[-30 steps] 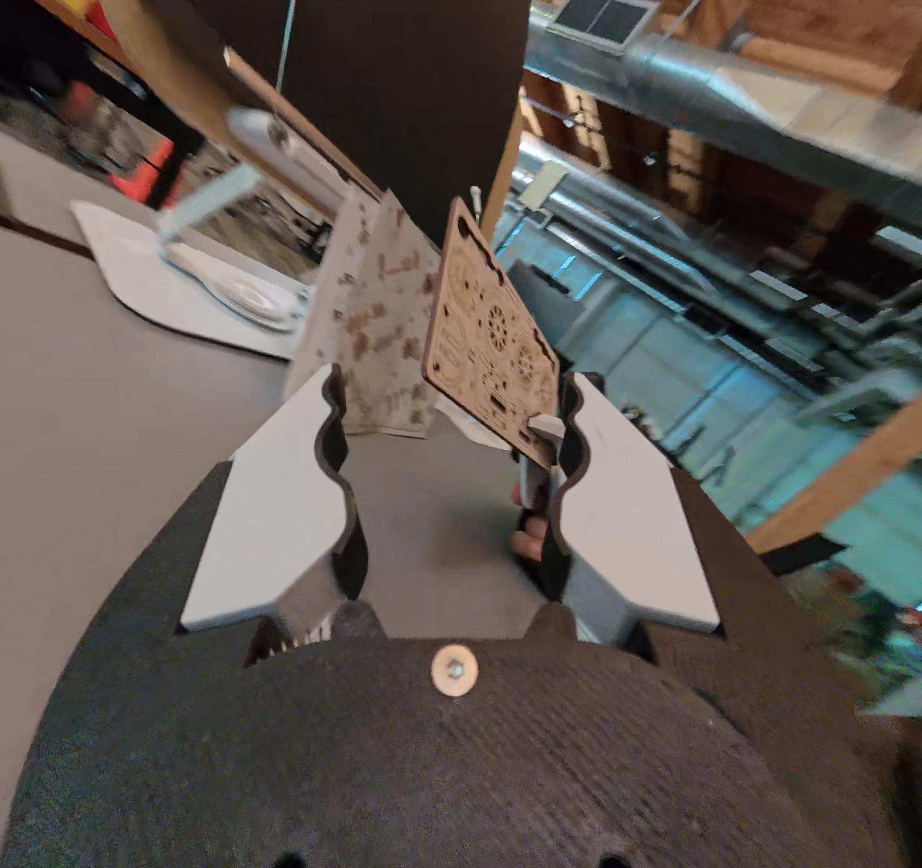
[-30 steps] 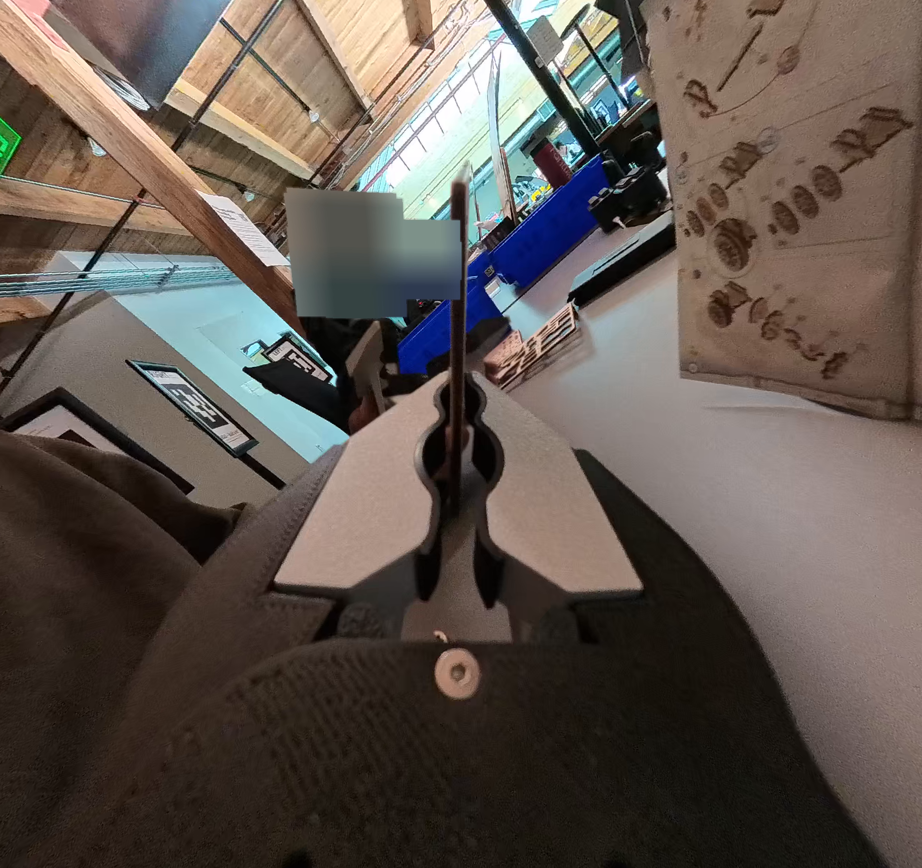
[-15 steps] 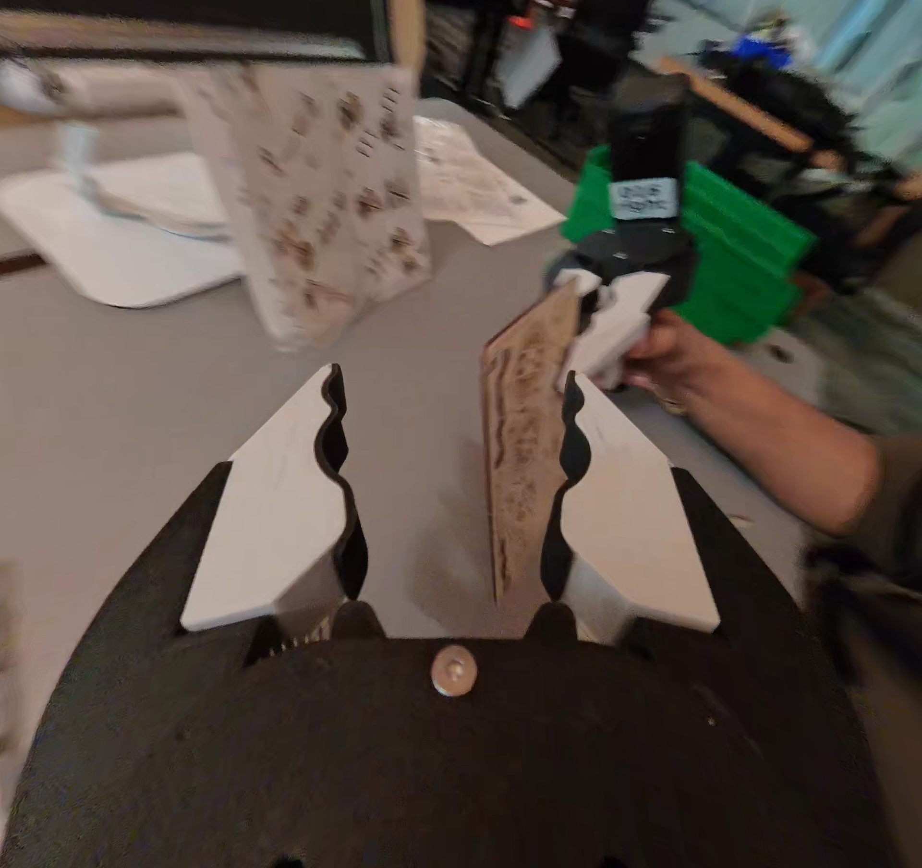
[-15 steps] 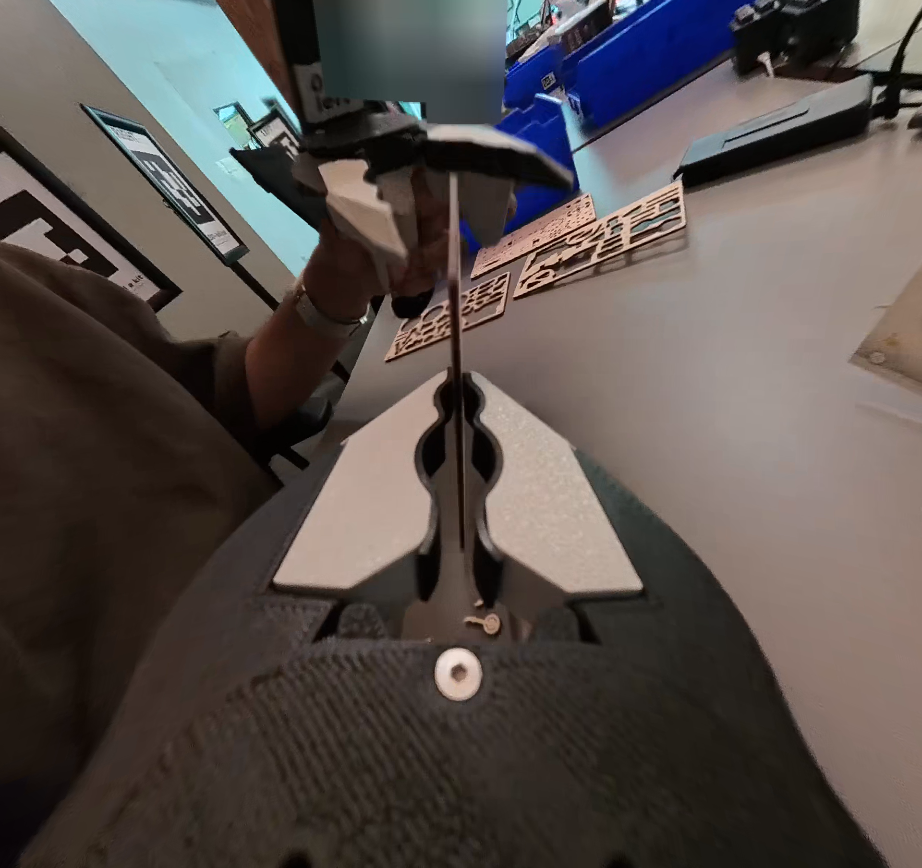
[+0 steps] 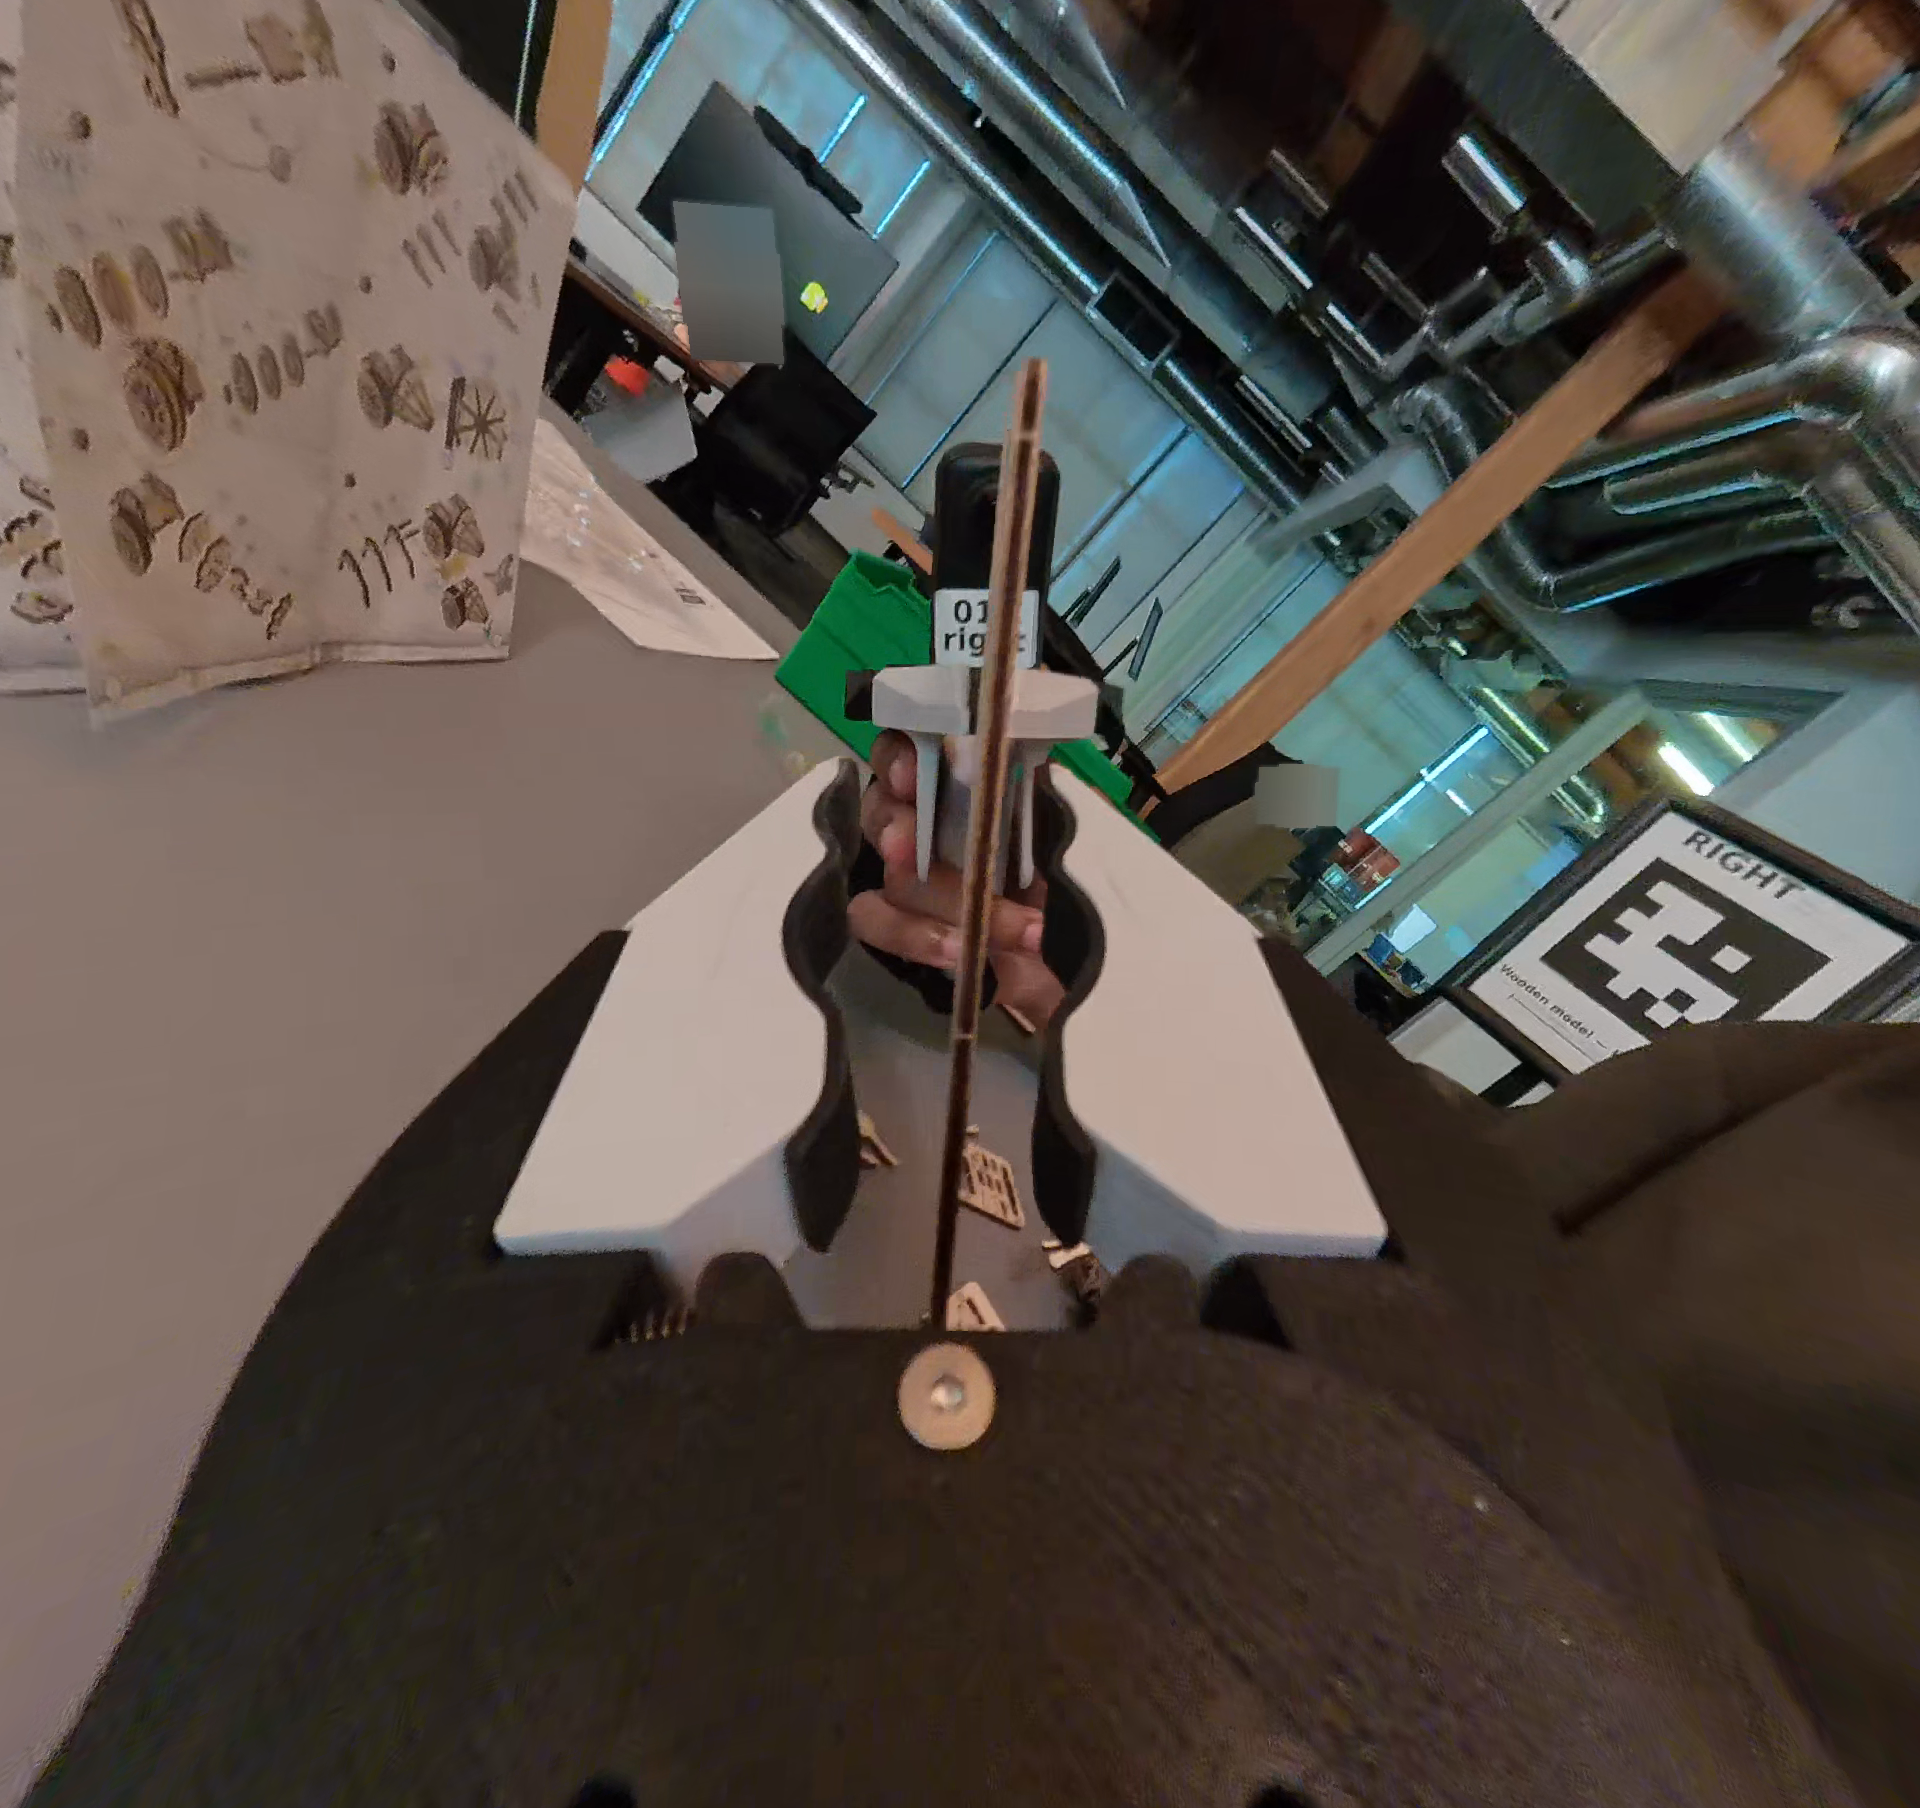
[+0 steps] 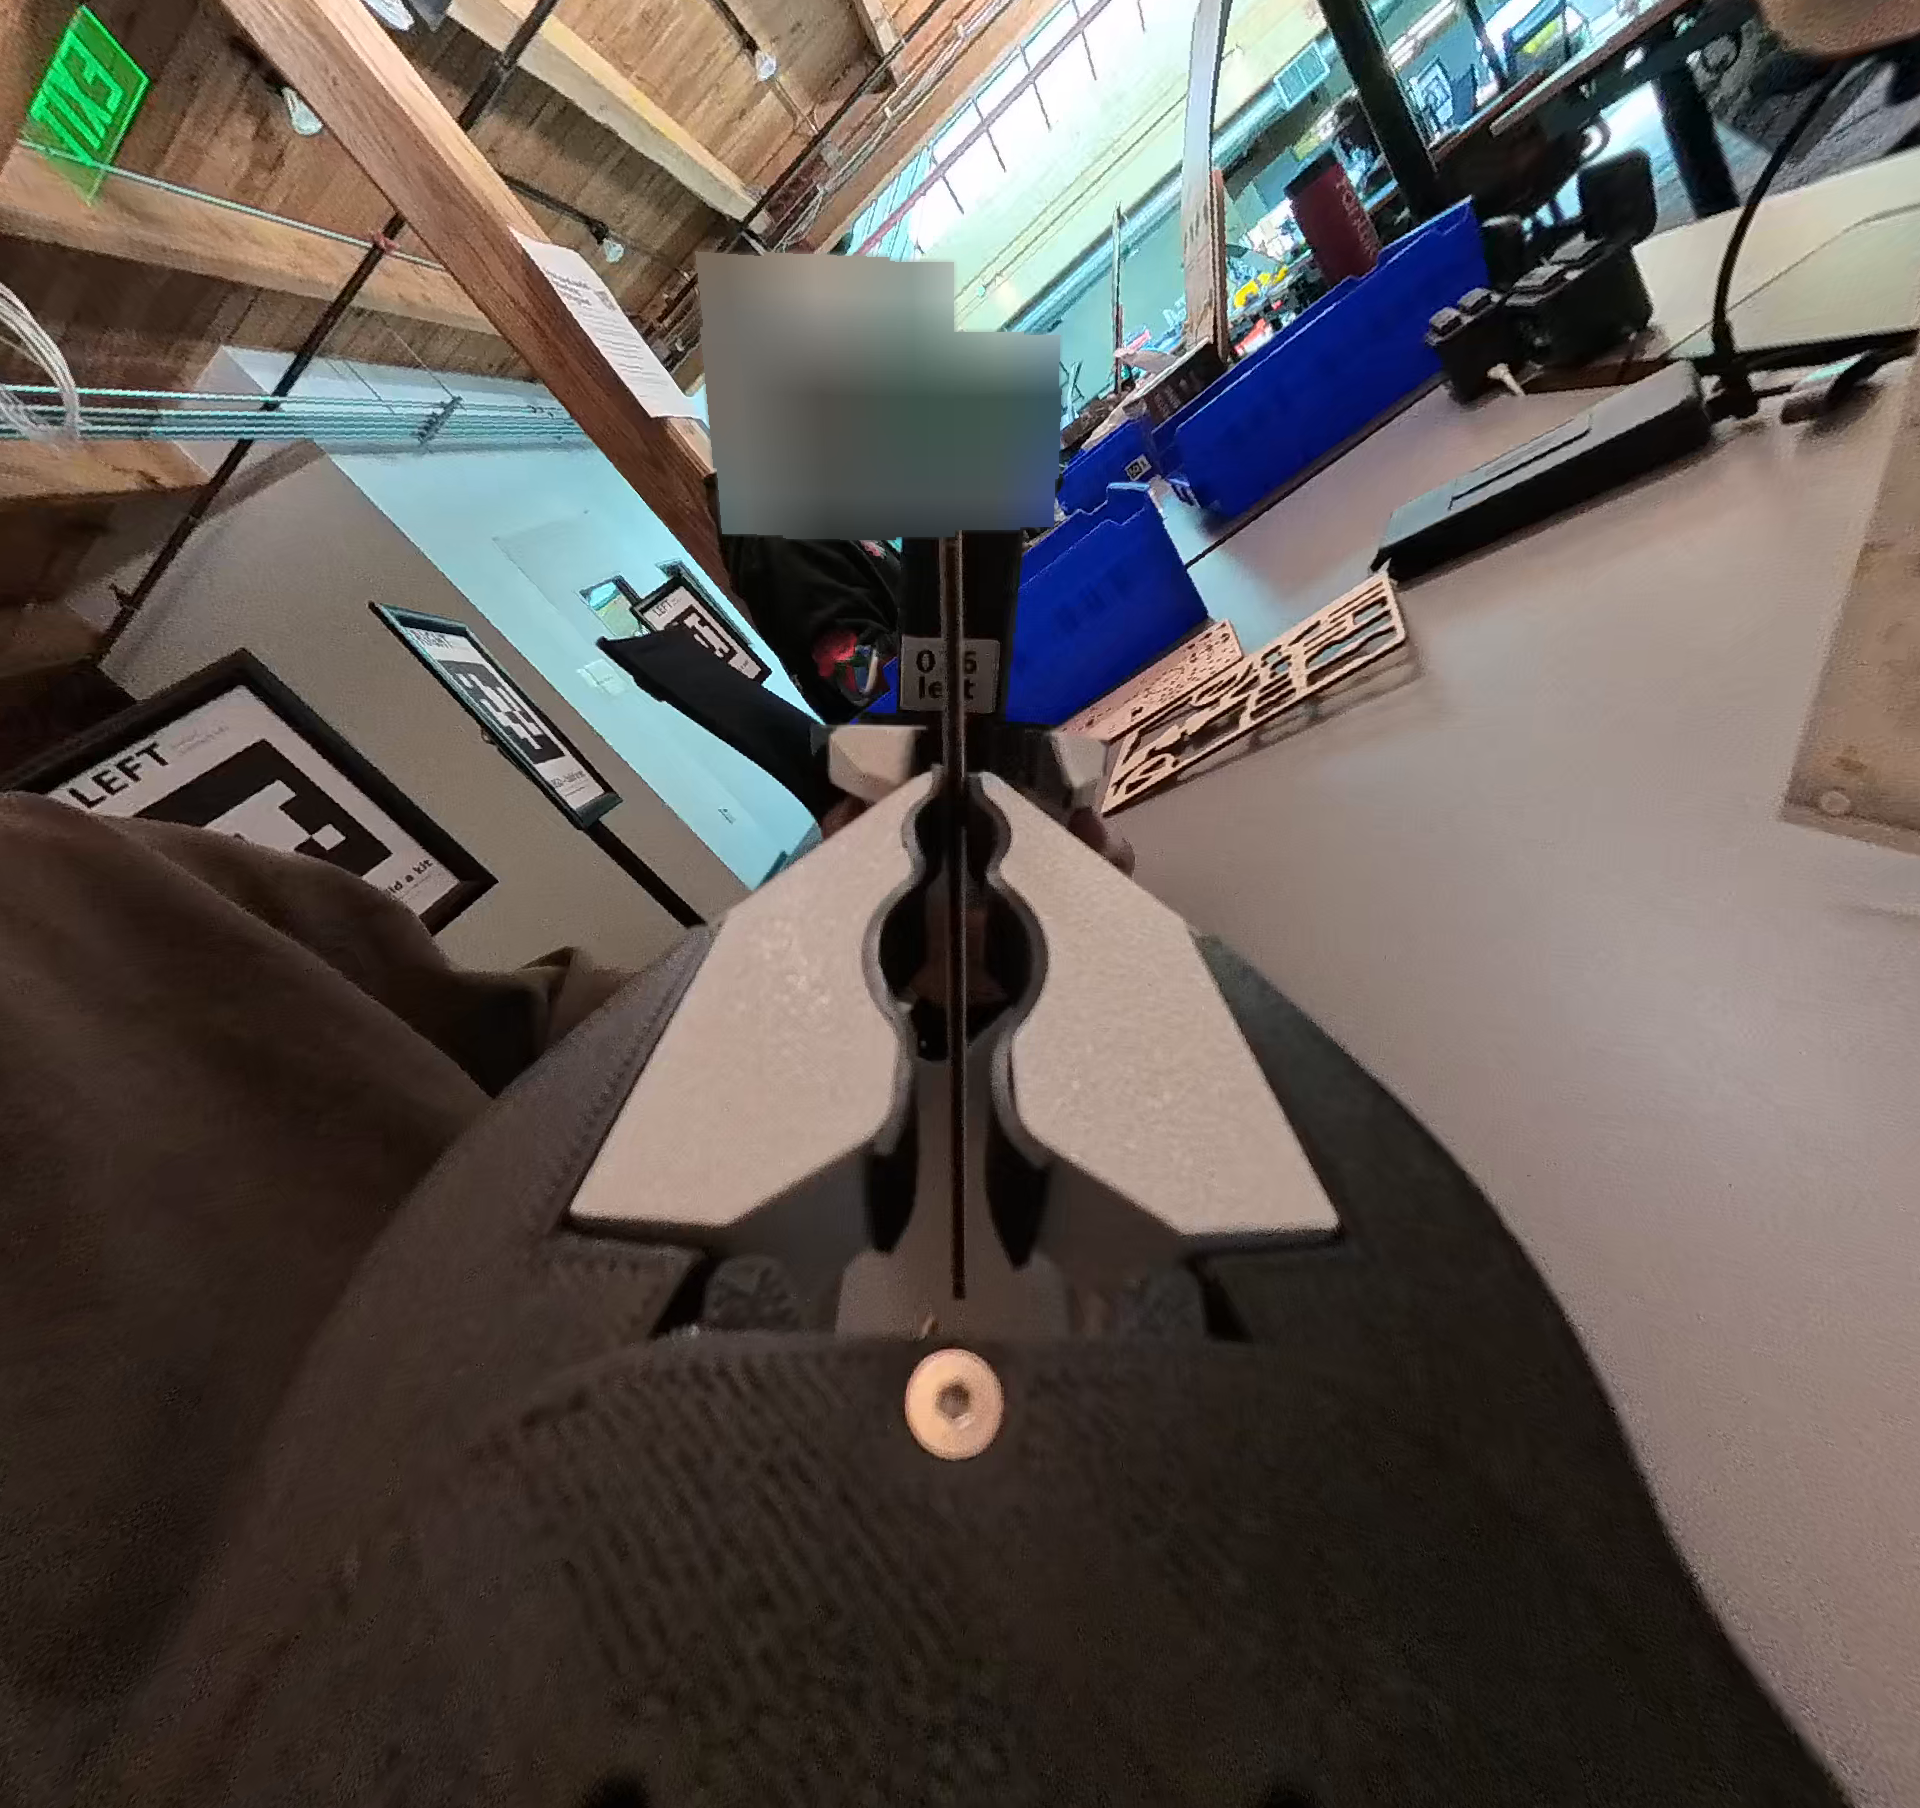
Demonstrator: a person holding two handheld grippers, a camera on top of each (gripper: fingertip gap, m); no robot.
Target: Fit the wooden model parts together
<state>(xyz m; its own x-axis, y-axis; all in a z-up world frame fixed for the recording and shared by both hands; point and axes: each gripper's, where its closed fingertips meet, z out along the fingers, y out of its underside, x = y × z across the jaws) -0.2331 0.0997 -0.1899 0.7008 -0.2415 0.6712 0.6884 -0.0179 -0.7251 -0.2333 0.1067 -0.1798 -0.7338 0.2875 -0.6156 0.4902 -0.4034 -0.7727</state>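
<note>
Plywood sheet [image 5: 971, 927] clamped edge-on in right gripper [image 6: 961, 802], sitting between left gripper [image 5: 940, 802] jaws, which stand apart. Risk: left closing off-centre could twist or snap the thin sheet.

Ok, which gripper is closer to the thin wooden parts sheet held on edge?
Right. The right gripper is clamped on the wooden sheet; the left gripper straddles it, fingers open, without touching.
</note>
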